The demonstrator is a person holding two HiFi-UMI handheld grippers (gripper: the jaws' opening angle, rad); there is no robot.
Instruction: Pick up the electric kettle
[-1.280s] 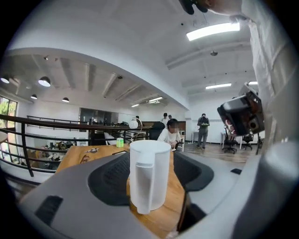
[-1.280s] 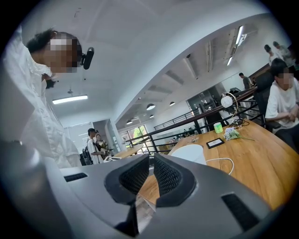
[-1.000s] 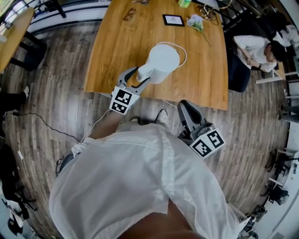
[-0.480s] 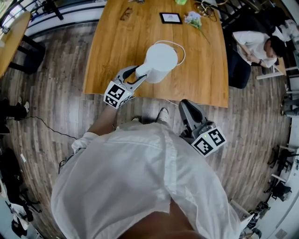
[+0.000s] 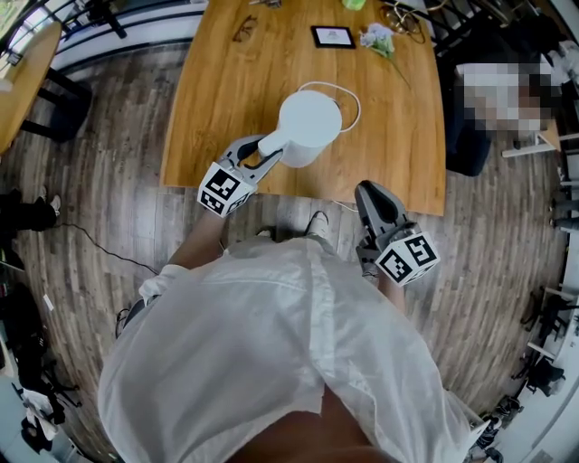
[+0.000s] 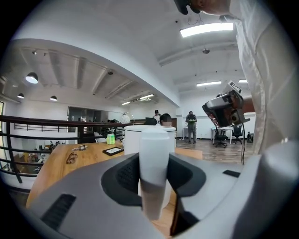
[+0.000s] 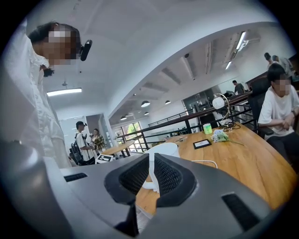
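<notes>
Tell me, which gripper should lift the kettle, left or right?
Left, probably. The left gripper has just been closing its jaws on the handle of the kettle, which sits between them. The right gripper is shut, empty and off the table.

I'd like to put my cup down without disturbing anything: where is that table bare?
The table is bare left of the kettle, up to the glasses, and right of it beyond the cord. The far edge, round the frame, is crowded.

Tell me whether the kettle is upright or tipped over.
Upright. From the head view the kettle shows its round top facing up on the table; the left gripper view shows its sides vertical.
</notes>
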